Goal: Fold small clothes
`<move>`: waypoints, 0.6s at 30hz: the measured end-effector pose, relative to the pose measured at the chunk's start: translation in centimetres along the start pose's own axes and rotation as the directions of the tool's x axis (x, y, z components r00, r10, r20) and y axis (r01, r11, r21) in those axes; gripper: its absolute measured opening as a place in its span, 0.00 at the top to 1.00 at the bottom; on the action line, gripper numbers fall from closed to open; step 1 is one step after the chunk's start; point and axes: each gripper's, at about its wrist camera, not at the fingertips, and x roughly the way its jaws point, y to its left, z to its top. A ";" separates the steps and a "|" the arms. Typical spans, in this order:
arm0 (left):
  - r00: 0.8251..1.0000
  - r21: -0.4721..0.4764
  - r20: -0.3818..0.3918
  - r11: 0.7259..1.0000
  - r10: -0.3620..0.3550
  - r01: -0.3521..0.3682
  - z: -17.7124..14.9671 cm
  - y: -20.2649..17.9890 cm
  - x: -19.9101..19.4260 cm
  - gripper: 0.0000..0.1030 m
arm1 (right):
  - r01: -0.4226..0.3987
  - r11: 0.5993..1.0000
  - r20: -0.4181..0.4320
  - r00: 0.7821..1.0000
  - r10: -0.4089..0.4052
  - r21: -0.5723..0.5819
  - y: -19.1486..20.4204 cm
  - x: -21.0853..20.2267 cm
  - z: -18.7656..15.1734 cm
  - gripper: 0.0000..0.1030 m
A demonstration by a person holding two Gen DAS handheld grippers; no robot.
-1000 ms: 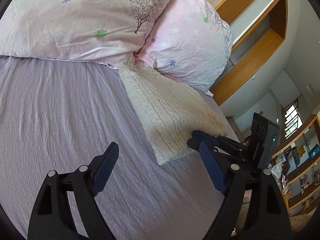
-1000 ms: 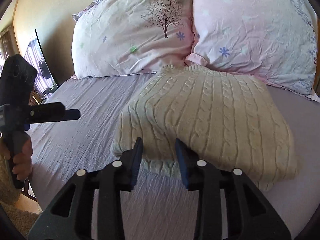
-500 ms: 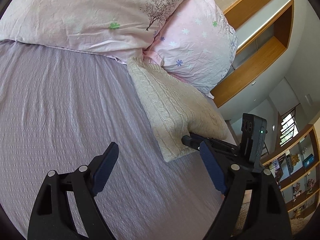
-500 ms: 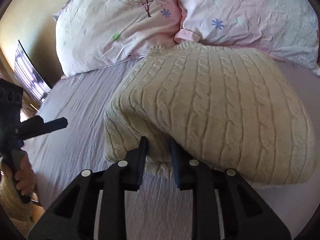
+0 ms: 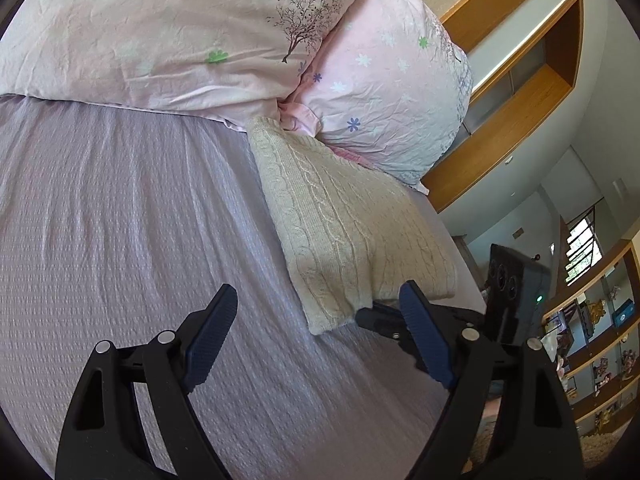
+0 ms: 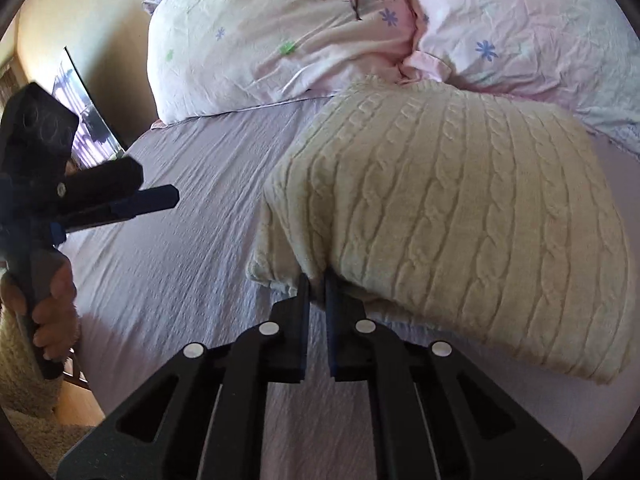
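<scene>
The sweater [image 6: 452, 216], a cream cable-knit already folded into a thick bundle, is lying on the bed [image 6: 188, 240] toward the head end, with its far edge touching the two pillows [image 6: 280, 36]. The right gripper [image 6: 316, 286] is pinching the near edge of the sweater, jaws nearly together with knit fabric between them. The left gripper [image 5: 316, 332] is hanging above the sheet just beside the near corner of the sweater, jaws wide apart and holding nothing.

Risks from this position:

- The pinch is taking only a small bite at the very edge. It cannot be told how many layers are being held. If only the top layer is caught, a lift is likely to peel the fold open.
- The knit is thick and stretchy. A pull on one point is likely to drag the bundle out of shape, since the left gripper is supporting nothing.
- The sheet directly under the edge is lying close to the jaws. Whether it is caught too cannot be told; if so, the sheet would rise with the sweater.
- The pillows are pressing on the far edge. Pushing forward would be bunching the sweater against them.
</scene>
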 end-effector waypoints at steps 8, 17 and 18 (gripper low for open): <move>1.000 -0.120 -0.018 0.993 -0.007 0.004 3.8 1.6 3.8 0.14 | -0.032 0.958 0.244 0.969 -0.040 0.285 -11.3 -8.9 3.8 0.06; 0.996 -0.224 -0.086 0.975 -0.025 0.006 7.1 2.8 11.7 0.15 | -0.170 0.841 0.065 0.985 0.159 0.513 -19.9 -0.7 6.3 0.22; 0.996 -0.226 -0.083 0.974 -0.030 0.011 7.3 2.8 12.1 0.17 | -0.199 0.834 0.065 0.979 0.194 0.514 -20.0 -0.2 6.2 0.43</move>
